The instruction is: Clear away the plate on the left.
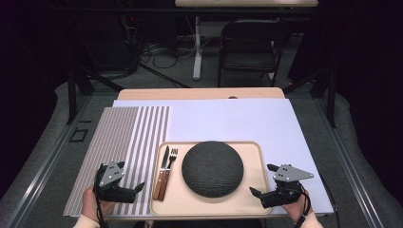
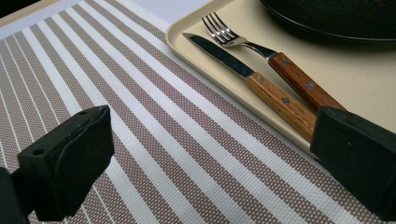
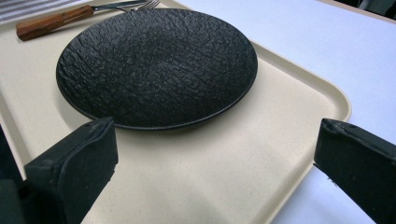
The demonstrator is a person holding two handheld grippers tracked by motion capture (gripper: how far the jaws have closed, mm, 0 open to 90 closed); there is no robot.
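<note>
White sheet on wooden table; dark folding chair behind; cables, possibly power leads, on floor beside white post.

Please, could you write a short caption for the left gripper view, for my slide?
Open left gripper above a striped placemat, facing a knife and fork on a beige tray.
</note>
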